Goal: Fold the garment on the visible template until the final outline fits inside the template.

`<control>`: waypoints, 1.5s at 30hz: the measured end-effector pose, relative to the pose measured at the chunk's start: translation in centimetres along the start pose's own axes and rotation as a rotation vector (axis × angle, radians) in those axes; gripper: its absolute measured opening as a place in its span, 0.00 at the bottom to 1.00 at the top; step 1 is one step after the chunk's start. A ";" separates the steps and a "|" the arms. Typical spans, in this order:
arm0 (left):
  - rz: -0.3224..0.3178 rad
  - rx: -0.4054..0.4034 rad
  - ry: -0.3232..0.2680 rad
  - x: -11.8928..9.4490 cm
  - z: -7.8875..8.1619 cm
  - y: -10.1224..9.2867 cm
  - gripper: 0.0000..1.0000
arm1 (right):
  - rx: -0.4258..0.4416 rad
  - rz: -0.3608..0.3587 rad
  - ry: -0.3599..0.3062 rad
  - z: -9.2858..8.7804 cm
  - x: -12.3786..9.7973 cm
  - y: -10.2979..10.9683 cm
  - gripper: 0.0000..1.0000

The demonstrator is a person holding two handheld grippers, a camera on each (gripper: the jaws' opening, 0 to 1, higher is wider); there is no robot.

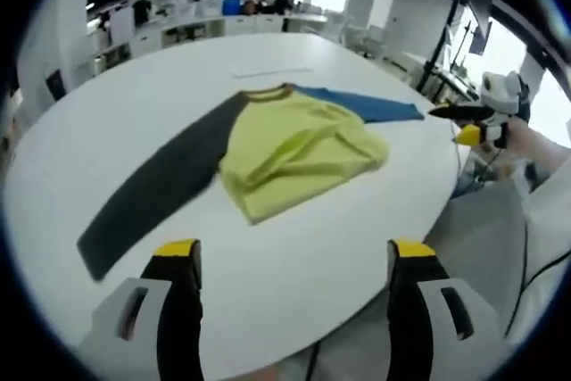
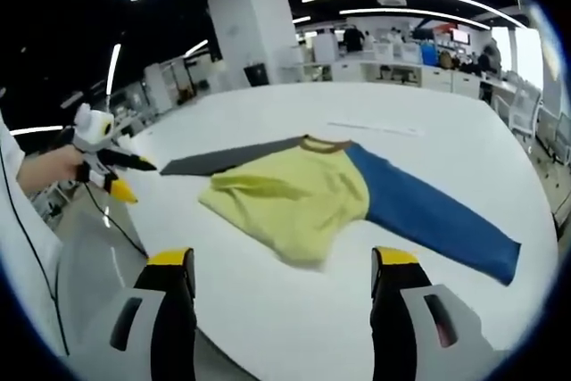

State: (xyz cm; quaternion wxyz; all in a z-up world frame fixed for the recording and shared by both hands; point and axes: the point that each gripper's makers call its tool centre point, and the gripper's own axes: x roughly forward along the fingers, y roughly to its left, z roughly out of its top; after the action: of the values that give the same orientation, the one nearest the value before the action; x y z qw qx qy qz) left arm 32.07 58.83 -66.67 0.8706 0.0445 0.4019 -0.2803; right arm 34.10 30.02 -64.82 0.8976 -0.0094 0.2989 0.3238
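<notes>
A long-sleeved garment (image 1: 294, 144) is seen lying flat on a round white table (image 1: 357, 256), with both sleeves stretched out to opposite sides so that its long axis runs from cuff to cuff. In the left gripper view, the dark grey sleeve (image 1: 156, 198) reaches from the yellow body toward the near table edge, while the blue sleeve (image 1: 366, 104) points away toward the far side; the brown collar (image 1: 268, 93) faces the far part of the table. The yellow body is rumpled, its lower hem bunched up toward the chest. A thin pale strip (image 1: 272, 70) is seen on the table beyond the collar. No print, label or writing can be made out on the garment. The left gripper (image 1: 290, 260) is held short of the garment, jaws spread wide with nothing between them. The right gripper (image 2: 281, 265) likewise hangs short of the garment, jaws parted and empty. Desks and people are seen far beyond the table.
</notes>
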 end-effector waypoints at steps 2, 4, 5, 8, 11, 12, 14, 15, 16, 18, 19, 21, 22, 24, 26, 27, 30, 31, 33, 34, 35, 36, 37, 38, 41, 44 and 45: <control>-0.001 -0.002 0.001 0.2 0.0 0.1 0.80 | 0.002 0.005 0.005 0.0 0.4 0.1 0.77; 0.000 0.000 0.005 0.5 0.0 0.4 0.79 | 0.005 0.012 0.010 0.1 0.7 0.2 0.75; 0.001 0.002 0.007 0.6 0.0 0.5 0.78 | 0.007 0.016 0.012 0.1 1.0 0.2 0.74; 0.001 0.007 0.011 1.0 0.0 0.8 0.75 | 0.008 0.021 0.013 0.3 1.6 0.2 0.73; 0.004 0.017 0.018 1.5 0.0 1.3 0.72 | 0.010 0.027 0.014 0.5 2.2 0.2 0.72; 0.005 0.019 0.019 1.6 0.0 1.4 0.71 | 0.009 0.028 0.016 0.5 2.4 0.2 0.71; 0.021 0.035 0.008 1.9 0.3 1.9 0.66 | 0.010 0.033 0.020 0.6 2.9 0.3 0.70; 0.029 0.044 0.005 2.0 0.5 2.1 0.64 | 0.008 0.035 0.022 0.6 3.2 0.3 0.70; 0.032 0.047 0.004 2.1 0.6 2.3 0.62 | 0.006 0.036 0.024 0.7 3.4 0.3 0.69; 0.035 0.047 0.000 2.4 0.8 2.6 0.61 | 0.005 0.038 0.026 0.7 3.9 0.3 0.68; 0.036 0.048 -0.002 2.6 0.9 2.7 0.61 | 0.007 0.039 0.028 0.7 4.1 0.3 0.67; 0.040 0.056 0.000 2.9 1.1 3.0 0.59 | 0.013 0.043 0.033 0.6 4.6 0.3 0.66; 0.042 0.062 0.003 3.1 1.1 3.2 0.59 | 0.013 0.044 0.033 0.6 4.9 0.3 0.65; 0.042 0.067 0.004 3.5 1.2 3.4 0.58 | 0.017 0.046 0.033 0.7 5.4 0.3 0.64; 0.043 0.069 0.007 3.7 1.3 3.6 0.57 | 0.020 0.048 0.033 0.7 5.7 0.3 0.63; 0.045 0.074 0.009 3.9 1.4 3.8 0.57 | 0.023 0.049 0.034 0.8 6.0 0.3 0.62; 0.050 0.081 0.013 4.3 1.5 4.2 0.56 | 0.028 0.051 0.035 0.9 6.6 0.2 0.60; 0.051 0.085 0.013 4.5 1.6 4.4 0.55 | 0.029 0.051 0.033 0.9 6.8 0.2 0.60; 0.051 0.093 0.014 4.8 1.9 4.7 0.55 | 0.031 0.052 0.032 1.0 7.2 0.1 0.58; 0.051 0.097 0.015 4.9 1.9 4.8 0.54 | 0.034 0.053 0.033 1.1 7.4 0.1 0.58; 0.053 0.105 0.015 5.1 2.1 4.9 0.54 | 0.035 0.054 0.036 1.1 7.6 0.1 0.57; 0.054 0.111 0.016 5.2 2.2 5.1 0.54 | 0.036 0.055 0.037 1.1 7.8 0.1 0.57; 0.055 0.117 0.016 5.4 2.3 5.2 0.54 | 0.035 0.056 0.039 1.0 8.0 0.1 0.56; 0.056 0.127 0.017 5.6 2.4 5.3 0.53 | 0.034 0.057 0.042 1.0 8.2 0.2 0.56; 0.057 0.149 0.018 6.1 2.8 5.6 0.51 | 0.033 0.057 0.050 0.9 8.8 0.2 0.55; 0.055 0.170 0.021 6.6 3.0 5.9 0.50 | 0.035 0.045 0.057 0.8 9.3 0.0 0.54; 0.055 0.179 0.024 6.8 3.1 5.9 0.49 | 0.036 0.040 0.059 0.8 9.5 -0.1 0.53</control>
State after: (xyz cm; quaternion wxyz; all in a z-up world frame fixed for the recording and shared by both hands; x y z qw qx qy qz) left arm 40.83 59.79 -70.39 0.8656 0.1364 0.3841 -0.2907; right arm 40.37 35.54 -69.34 0.8818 0.0034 0.3311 0.3358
